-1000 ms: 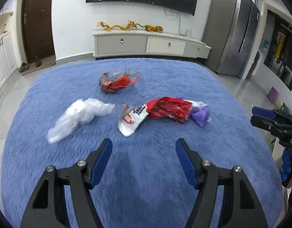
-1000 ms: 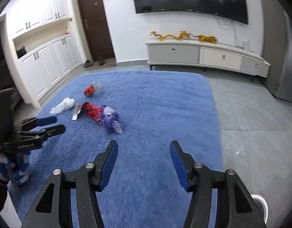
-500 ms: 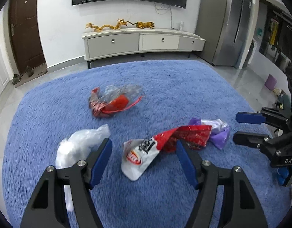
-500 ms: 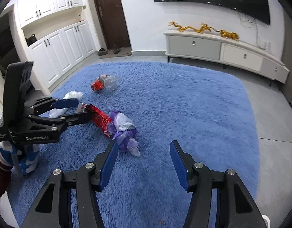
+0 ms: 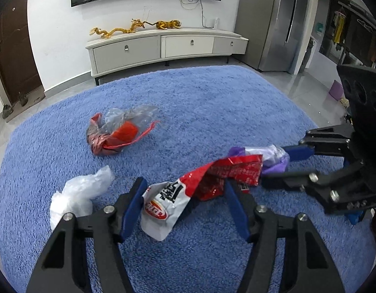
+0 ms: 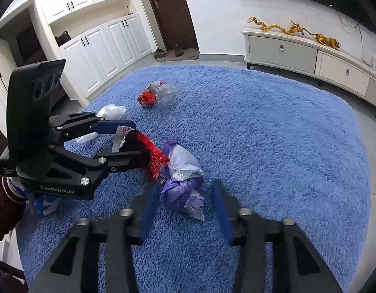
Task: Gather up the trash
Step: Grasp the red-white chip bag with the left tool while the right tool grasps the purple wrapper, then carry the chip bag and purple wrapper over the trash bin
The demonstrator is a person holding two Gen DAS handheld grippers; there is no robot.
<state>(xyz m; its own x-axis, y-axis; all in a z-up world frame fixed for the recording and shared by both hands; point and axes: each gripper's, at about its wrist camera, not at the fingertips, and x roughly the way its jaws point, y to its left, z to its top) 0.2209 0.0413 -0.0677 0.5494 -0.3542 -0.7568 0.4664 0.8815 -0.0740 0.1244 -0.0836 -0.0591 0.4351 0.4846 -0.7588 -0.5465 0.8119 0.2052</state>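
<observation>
A blue shag rug [image 5: 212,102] covers the floor, and all the trash lies on it; largest is a red-and-white snack bag [image 5: 200,185], crumpled and foil-shiny, white at the near end with a red oval logo, red at the far end; it sits between the pads of the left gripper [image 5: 185,197], whose jaws are closing but not yet pressing it. Touching its red end is a purple wrapper [image 6: 183,178], wadded, pale lilac with a grey-white patch; it lies between the pads of the right gripper [image 6: 185,210], also closing, with gaps on both sides. A white bag [image 5: 78,195] is bunched just left of the left gripper; farther off lies a clear bag [image 5: 119,129] with red scraps inside.
</observation>
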